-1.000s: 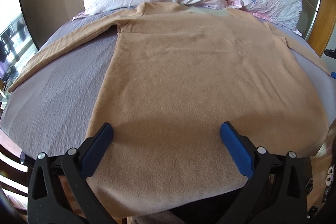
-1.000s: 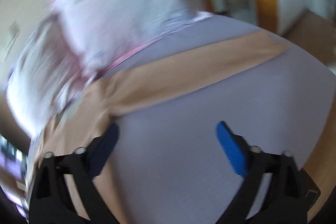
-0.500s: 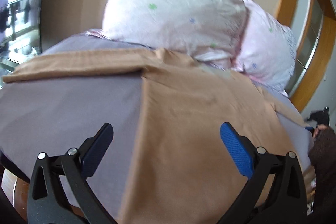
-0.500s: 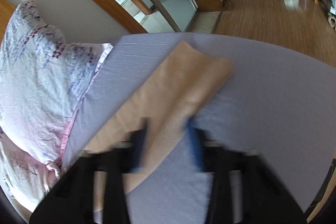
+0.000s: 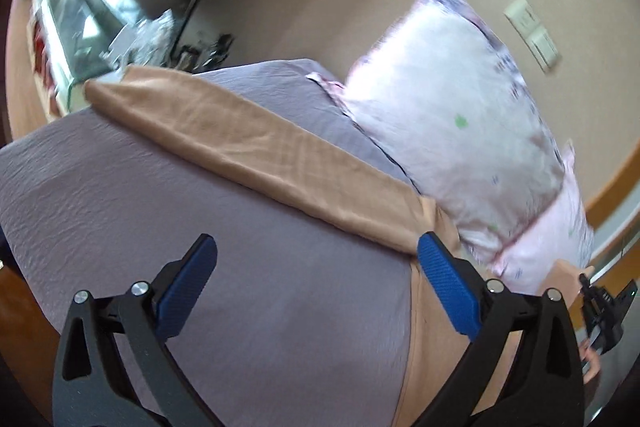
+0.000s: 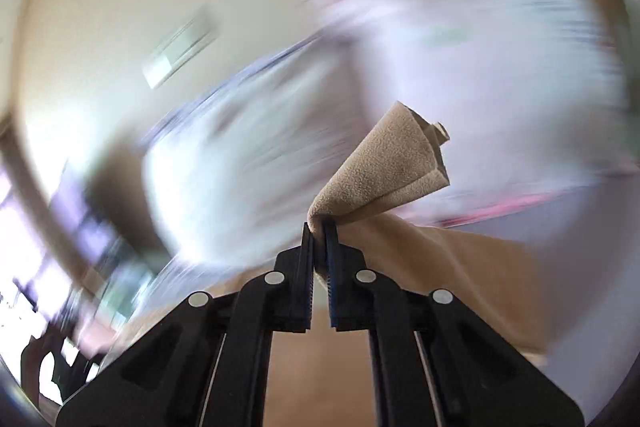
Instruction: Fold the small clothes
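With the tan top (image 5: 256,143) spread on the bed (image 5: 280,307), the right gripper (image 6: 319,227) pinches its raised right sleeve cuff (image 6: 392,163) while the left gripper (image 5: 316,255) hangs spread wide near the left sleeve, so sleeve folding seems begun; next, carry the cuff across the body.

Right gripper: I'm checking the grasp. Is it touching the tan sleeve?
Touching. The right wrist view shows the right gripper shut on the tan sleeve, cloth pinched between its pads.
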### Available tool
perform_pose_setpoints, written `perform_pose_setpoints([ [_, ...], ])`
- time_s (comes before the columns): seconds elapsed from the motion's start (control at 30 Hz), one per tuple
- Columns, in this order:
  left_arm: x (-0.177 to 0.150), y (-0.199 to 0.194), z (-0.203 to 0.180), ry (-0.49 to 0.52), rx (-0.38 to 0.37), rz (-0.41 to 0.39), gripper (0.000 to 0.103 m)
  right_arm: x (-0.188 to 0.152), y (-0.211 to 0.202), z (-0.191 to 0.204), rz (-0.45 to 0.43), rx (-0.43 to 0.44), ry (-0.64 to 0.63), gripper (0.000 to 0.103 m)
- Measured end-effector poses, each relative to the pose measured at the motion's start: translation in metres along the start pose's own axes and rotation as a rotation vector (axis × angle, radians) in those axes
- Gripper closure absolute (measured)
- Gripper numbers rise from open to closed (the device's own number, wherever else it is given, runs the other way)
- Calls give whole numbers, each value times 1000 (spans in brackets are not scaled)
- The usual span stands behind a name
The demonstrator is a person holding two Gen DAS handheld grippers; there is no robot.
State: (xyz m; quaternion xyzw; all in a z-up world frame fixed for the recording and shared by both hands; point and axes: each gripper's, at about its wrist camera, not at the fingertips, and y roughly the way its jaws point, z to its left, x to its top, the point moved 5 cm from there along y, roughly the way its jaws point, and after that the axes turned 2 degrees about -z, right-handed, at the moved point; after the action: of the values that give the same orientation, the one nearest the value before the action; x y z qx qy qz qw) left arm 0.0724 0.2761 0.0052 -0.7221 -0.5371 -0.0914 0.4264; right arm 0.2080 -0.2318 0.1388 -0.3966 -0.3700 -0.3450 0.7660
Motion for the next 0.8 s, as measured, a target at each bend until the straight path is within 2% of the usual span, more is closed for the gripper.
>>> perform_pose_setpoints([
  [0.1, 15, 2, 19, -73, 35, -10, 13, -44, 75, 79, 150, 91, -87, 97],
  [0.13, 19, 3, 23, -85, 50, -16, 13, -68, 106, 107, 226, 121, -126, 97],
  [0.2, 27, 7, 31, -109, 84, -18, 14, -112, 139, 135, 385, 149, -178, 96],
  [0.27, 33, 13, 42, -145, 106, -7, 14, -150, 152, 154, 528, 155, -184, 90],
  [0.3, 33, 15, 45, -158, 116, -1, 14, -158, 150, 159, 555, 156, -194, 78],
  [0.33, 35, 18, 50, -177, 125, 7, 14, -160, 146, 160, 556, 160, -202, 67],
  [0.37, 37, 24, 57, -210, 134, 18, 14, -154, 132, 157, 514, 173, -192, 39],
  [0.4, 39, 26, 60, -227, 128, 11, 15, -147, 119, 154, 478, 177, -178, 18],
  [0.47, 46, 29, 67, -252, 144, -6, 22, -117, 98, 132, 388, 194, -132, 14],
  [0.57, 54, 33, 79, -320, 143, -23, 38, -94, 66, 95, 331, 176, -77, 12],
  [0.63, 59, 35, 91, -383, 146, -23, 63, -92, 44, 74, 307, 169, -34, 10],
  [0.67, 60, 35, 97, -410, 152, -21, 72, -92, 40, 63, 305, 161, -12, 10],
  [0.7, 60, 37, 106, -443, 160, -14, 90, -92, 35, 55, 306, 157, 4, 10],
  [0.8, 59, 40, 116, -489, 122, -12, 96, -101, 21, 34, 296, 152, 38, 10],
])
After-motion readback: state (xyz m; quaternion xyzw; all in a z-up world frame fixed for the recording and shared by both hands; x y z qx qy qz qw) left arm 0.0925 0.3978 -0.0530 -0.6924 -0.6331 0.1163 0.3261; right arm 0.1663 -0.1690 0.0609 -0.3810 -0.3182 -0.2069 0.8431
